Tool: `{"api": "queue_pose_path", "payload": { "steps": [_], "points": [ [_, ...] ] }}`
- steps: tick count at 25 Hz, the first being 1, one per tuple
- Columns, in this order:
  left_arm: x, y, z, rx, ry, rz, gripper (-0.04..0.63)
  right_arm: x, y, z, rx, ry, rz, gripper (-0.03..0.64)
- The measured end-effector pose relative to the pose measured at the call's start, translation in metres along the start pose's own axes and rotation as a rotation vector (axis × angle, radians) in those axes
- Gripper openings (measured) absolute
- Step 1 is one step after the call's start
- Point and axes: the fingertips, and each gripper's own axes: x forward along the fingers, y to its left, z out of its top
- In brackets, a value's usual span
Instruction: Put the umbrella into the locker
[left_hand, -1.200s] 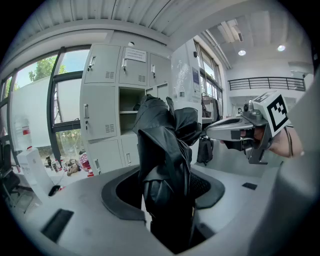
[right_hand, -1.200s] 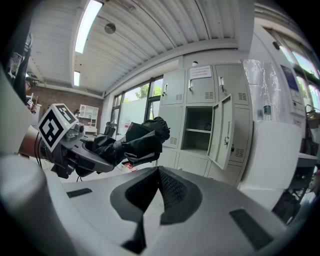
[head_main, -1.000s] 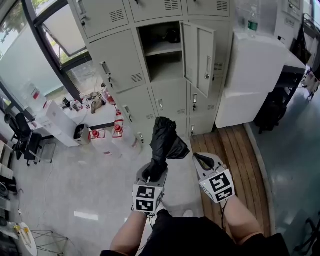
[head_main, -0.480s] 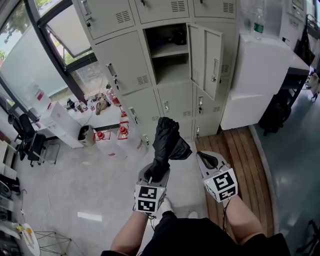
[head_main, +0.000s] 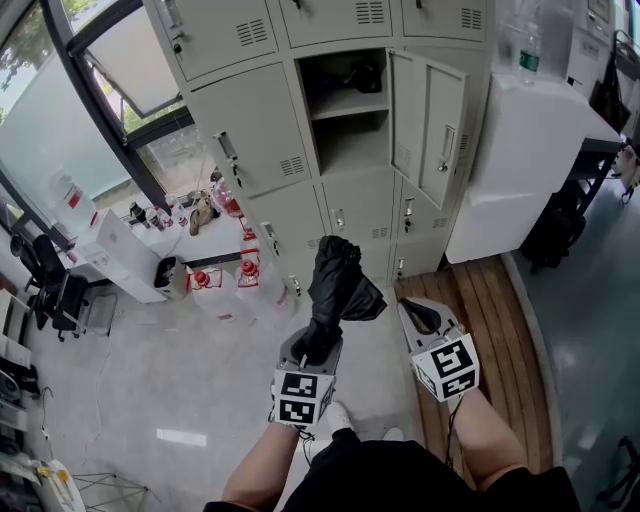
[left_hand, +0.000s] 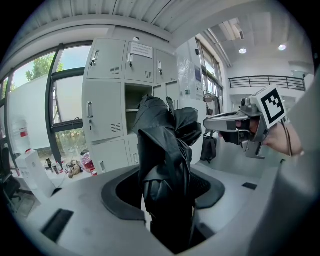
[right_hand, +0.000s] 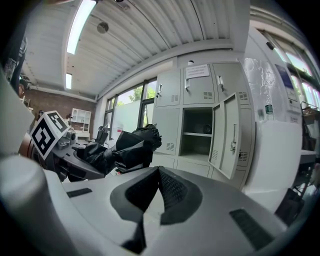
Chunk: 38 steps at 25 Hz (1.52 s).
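A folded black umbrella (head_main: 335, 285) stands upright in my left gripper (head_main: 315, 345), which is shut on its lower end. In the left gripper view the umbrella (left_hand: 165, 160) fills the space between the jaws of the left gripper (left_hand: 165, 195). My right gripper (head_main: 420, 315) is beside it to the right, shut and empty, its pads (right_hand: 165, 187) meeting. Ahead stands a wall of grey lockers with one open compartment (head_main: 350, 120), its door (head_main: 435, 130) swung out to the right. From the right gripper view, the umbrella (right_hand: 130, 147) is at left and the open compartment (right_hand: 197, 132) ahead.
A dark thing (head_main: 365, 75) lies on the open locker's upper shelf. A white cabinet (head_main: 520, 150) stands right of the lockers, with a wooden platform (head_main: 480, 320) before it. Red-capped bottles (head_main: 240, 270) and a white box (head_main: 120, 255) sit on the floor at left, below the window.
Both grippers, with the umbrella still held in the left one, have moved a little nearer the lockers. The grip is the same.
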Motion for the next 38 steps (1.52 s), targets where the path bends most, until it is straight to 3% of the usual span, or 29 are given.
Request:
{"api": "queue_pose_path", "payload": {
  "steps": [23, 38],
  "points": [
    [0.061, 0.117, 0.01, 0.025, 0.006, -0.112, 0.221, 0.123, 0.008, 0.036, 0.013, 0.018, -0.122, 0.054],
    [0.092, 0.132, 0.017, 0.022, 0.02, -0.145, 0.221, 0.145, -0.003, 0.039, 0.017, 0.021, -0.16, 0.054]
  ]
}}
